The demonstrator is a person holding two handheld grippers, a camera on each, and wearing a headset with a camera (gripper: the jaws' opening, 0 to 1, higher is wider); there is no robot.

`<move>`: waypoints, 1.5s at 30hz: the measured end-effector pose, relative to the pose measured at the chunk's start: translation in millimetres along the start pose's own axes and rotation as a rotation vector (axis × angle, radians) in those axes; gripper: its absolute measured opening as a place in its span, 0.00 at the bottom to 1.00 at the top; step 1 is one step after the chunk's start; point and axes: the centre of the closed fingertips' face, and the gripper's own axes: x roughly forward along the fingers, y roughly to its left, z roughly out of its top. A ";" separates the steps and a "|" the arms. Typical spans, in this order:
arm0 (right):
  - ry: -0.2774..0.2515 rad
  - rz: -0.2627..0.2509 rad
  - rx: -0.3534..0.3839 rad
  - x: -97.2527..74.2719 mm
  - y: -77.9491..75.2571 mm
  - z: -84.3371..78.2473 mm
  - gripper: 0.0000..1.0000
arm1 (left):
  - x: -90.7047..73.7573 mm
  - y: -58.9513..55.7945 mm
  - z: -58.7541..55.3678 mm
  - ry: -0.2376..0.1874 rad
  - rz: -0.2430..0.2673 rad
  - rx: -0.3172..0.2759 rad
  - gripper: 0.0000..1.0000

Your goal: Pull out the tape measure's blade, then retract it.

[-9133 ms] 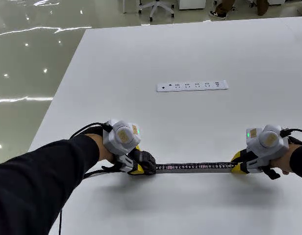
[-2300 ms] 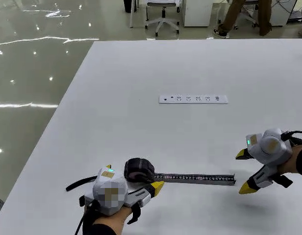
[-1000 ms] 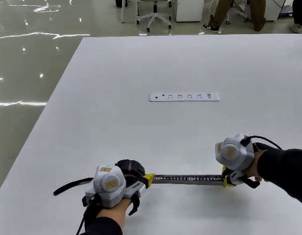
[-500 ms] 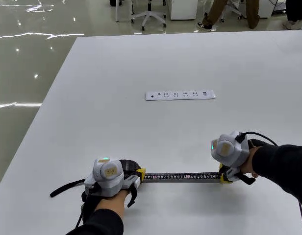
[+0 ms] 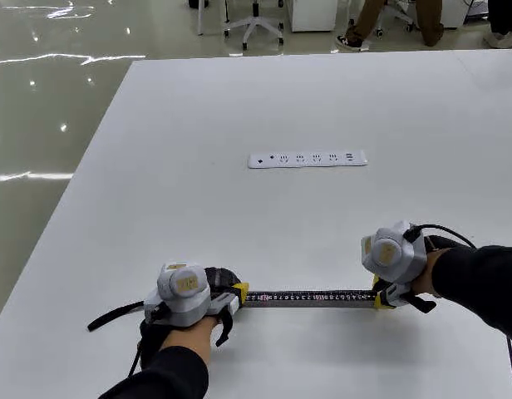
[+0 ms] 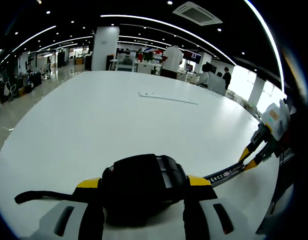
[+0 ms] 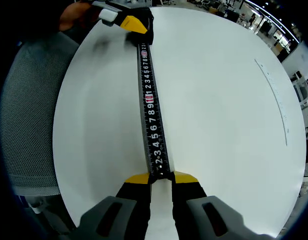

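Observation:
A black tape measure case point(image 5: 220, 278) lies near the front of the white table point(image 5: 322, 100). My left gripper point(image 5: 235, 293) is shut on the case point(image 6: 144, 175), with a yellow-tipped jaw pressed to each side. The black blade point(image 5: 310, 296) with white numbers runs flat along the table to the right. My right gripper point(image 5: 379, 298) is shut on the blade's free end. In the right gripper view the blade point(image 7: 150, 100) leads from the right gripper point(image 7: 160, 177) up to the left gripper point(image 7: 134, 22). In the left gripper view the right gripper point(image 6: 249, 159) stands at the right.
A white power strip point(image 5: 307, 158) lies flat mid-table, beyond the blade. A black strap point(image 5: 115, 316) trails left from the case. The table's left edge point(image 5: 81, 166) drops to a glossy floor. Chairs and people stand past the far edge.
Since 2.3 s ago the right gripper came in from the right and shut on the blade's end, and the left gripper closed around the case. Over the last second both hold still.

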 end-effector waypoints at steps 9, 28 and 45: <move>-0.009 0.006 0.006 2.9 -0.5 10.1 0.11 | 0.2 0.0 -1.3 0.018 -0.007 -0.009 0.60; -0.085 0.004 -0.014 4.4 1.3 20.8 0.10 | 0.9 0.3 -2.3 0.027 -0.021 -0.023 0.60; -0.118 0.006 -0.007 6.8 3.0 35.2 0.10 | 1.5 0.8 -2.6 0.032 -0.024 -0.029 0.60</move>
